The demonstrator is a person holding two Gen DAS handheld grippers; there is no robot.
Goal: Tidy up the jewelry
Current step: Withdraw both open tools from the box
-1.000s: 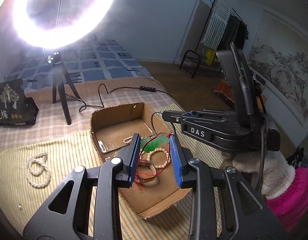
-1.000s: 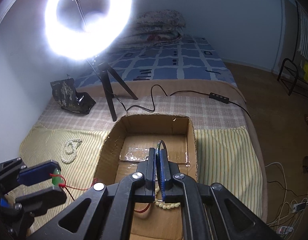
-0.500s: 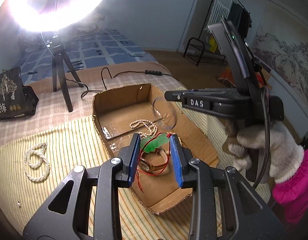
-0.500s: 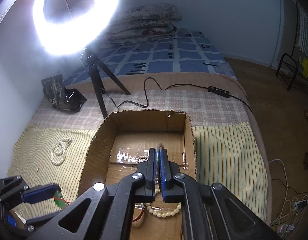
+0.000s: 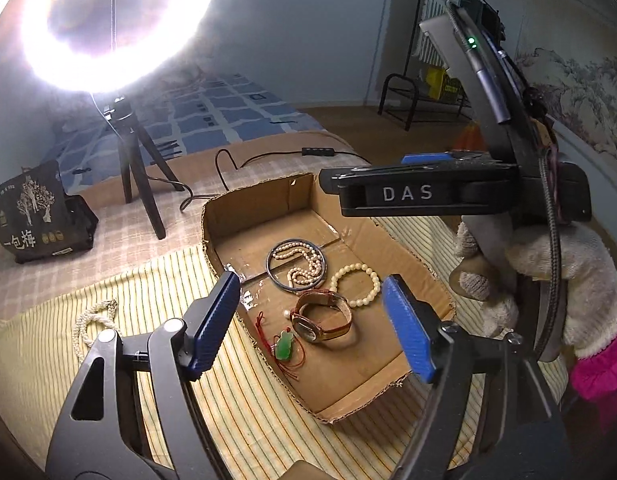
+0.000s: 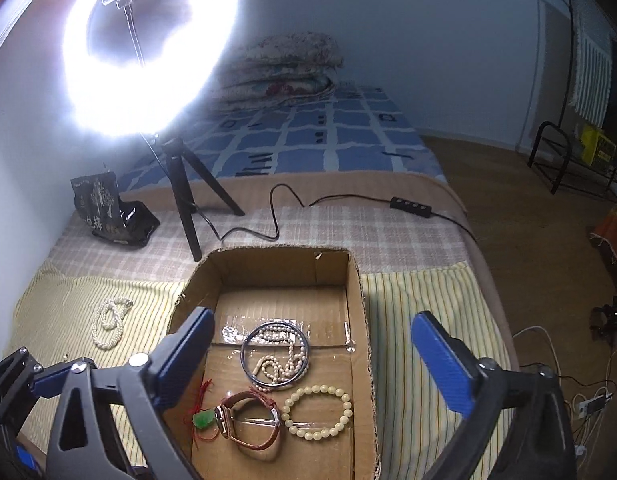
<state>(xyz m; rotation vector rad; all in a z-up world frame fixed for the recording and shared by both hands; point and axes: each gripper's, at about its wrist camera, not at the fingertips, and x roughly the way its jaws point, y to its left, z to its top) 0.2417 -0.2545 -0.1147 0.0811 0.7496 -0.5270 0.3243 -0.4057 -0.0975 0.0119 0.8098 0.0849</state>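
Observation:
A cardboard box (image 5: 372,236) (image 6: 276,264) lies on the bed. In it are a dark bangle (image 5: 273,276) (image 6: 304,354) around a pearl strand (image 5: 304,266) (image 6: 282,364), a cream bead bracelet (image 5: 362,284) (image 6: 318,412), a brown-strap watch (image 5: 322,322) (image 6: 248,420) and a green pendant on red cord (image 5: 284,346) (image 6: 202,420). A pearl necklace (image 5: 92,322) (image 6: 108,320) lies on the striped cloth left of the box. My left gripper (image 5: 308,320) is open and empty above the box's near end. My right gripper (image 6: 312,364) is open and empty above the box.
A ring light on a tripod (image 5: 136,176) (image 6: 184,200) stands behind the box, its cable (image 6: 276,216) trailing right. A black bag (image 5: 32,216) (image 6: 104,208) sits at the back left. The bed edge and floor (image 6: 528,240) are to the right.
Both grippers have opened. The left one let the green pendant fall into the box; the right one let the bangle fall around the pearl strand. Both have pulled up and back.

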